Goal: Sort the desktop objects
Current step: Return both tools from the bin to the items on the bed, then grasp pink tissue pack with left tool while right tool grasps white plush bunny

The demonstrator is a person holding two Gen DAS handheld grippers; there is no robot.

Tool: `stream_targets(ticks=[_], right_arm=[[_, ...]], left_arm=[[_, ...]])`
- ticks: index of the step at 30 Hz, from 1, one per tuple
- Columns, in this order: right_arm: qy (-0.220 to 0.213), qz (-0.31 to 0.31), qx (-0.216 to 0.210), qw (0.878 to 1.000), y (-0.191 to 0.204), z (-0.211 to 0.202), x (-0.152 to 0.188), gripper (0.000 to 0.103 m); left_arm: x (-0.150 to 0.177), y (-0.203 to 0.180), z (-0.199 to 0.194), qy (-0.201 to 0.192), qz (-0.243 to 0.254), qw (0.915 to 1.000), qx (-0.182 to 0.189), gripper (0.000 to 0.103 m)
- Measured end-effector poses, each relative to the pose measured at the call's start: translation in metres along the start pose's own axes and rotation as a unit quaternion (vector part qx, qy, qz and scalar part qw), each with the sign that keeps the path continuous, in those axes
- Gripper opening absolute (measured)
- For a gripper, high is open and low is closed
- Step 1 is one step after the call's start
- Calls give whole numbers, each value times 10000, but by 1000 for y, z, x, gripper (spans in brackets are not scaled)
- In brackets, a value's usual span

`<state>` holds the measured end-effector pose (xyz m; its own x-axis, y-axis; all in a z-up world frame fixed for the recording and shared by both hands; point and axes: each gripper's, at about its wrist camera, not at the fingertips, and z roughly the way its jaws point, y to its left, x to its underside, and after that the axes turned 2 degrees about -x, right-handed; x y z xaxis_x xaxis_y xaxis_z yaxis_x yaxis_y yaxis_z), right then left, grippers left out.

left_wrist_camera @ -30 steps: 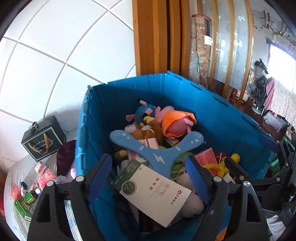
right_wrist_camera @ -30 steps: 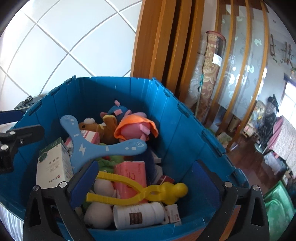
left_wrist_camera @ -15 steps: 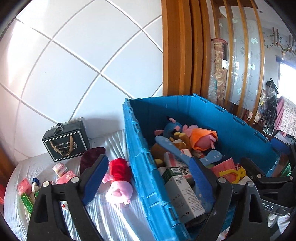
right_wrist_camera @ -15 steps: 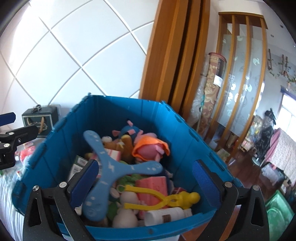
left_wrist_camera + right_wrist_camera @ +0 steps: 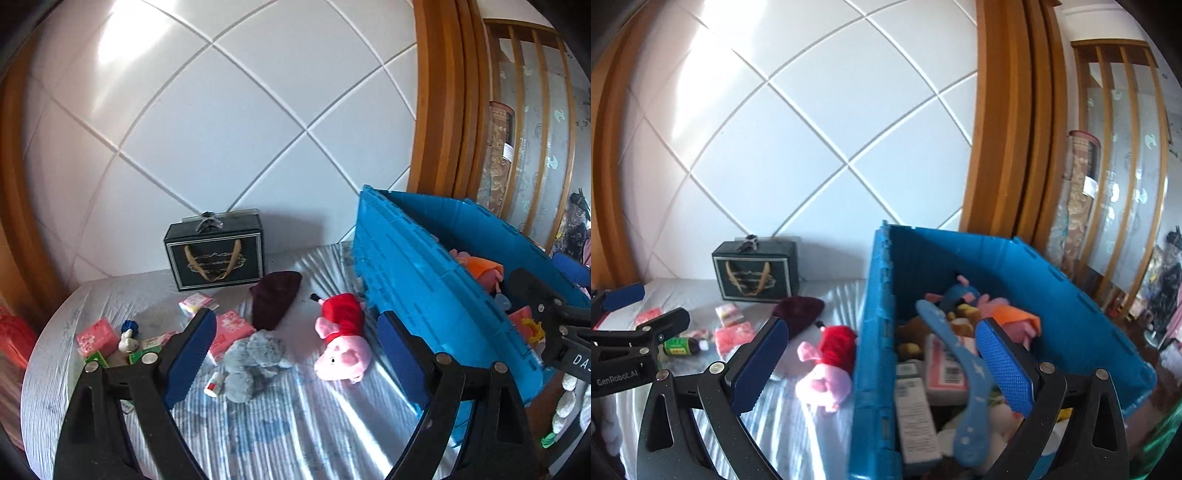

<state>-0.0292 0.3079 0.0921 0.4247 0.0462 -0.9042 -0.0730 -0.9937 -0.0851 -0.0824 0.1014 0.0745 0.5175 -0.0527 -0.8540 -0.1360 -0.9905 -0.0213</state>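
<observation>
A blue crate [image 5: 424, 280] full of toys and boxes stands at the right of a striped table [image 5: 295, 424]; it also shows in the right wrist view [image 5: 875, 350]. A pink pig plush in a red dress [image 5: 343, 336] lies just left of the crate, also seen in the right wrist view [image 5: 827, 362]. A grey plush [image 5: 255, 358], a dark maroon pouch [image 5: 275, 301] and pink packets [image 5: 231, 328] lie further left. My left gripper [image 5: 291, 362] is open and empty above the table. My right gripper [image 5: 882, 365] is open and empty over the crate's left wall.
A black gift bag [image 5: 214, 254] stands against the tiled wall at the back. Small boxes, a bottle and a red packet [image 5: 98, 336] clutter the table's left side. A blue boomerang [image 5: 960, 369] and a white carton [image 5: 916, 406] lie in the crate.
Both grippers have swung left, away from over the crate; the table with the plush toys has come into view. The white carton that lay between the left fingers now lies in the crate.
</observation>
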Motion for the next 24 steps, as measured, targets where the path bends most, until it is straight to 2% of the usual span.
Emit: stream_targets(ticks=[6,11,18,24], right_arm=[[173,-166,-460,9987,75,29,-7,103],[366,-283,-782,9959,122,57,-11,103],[759,-431,-1192,9890,178,120,-16,103],[1253,-603,-1553,9780,227,189,-6,103]], left_arm=[[16,82,10,210,-375,9982,-414,89],[31,147,27,467,-748,9933,-753,89],[53,239,66,906,-1274,9790,-1309,89],[78,318,108,1373,-1669,9664,-1392,89]])
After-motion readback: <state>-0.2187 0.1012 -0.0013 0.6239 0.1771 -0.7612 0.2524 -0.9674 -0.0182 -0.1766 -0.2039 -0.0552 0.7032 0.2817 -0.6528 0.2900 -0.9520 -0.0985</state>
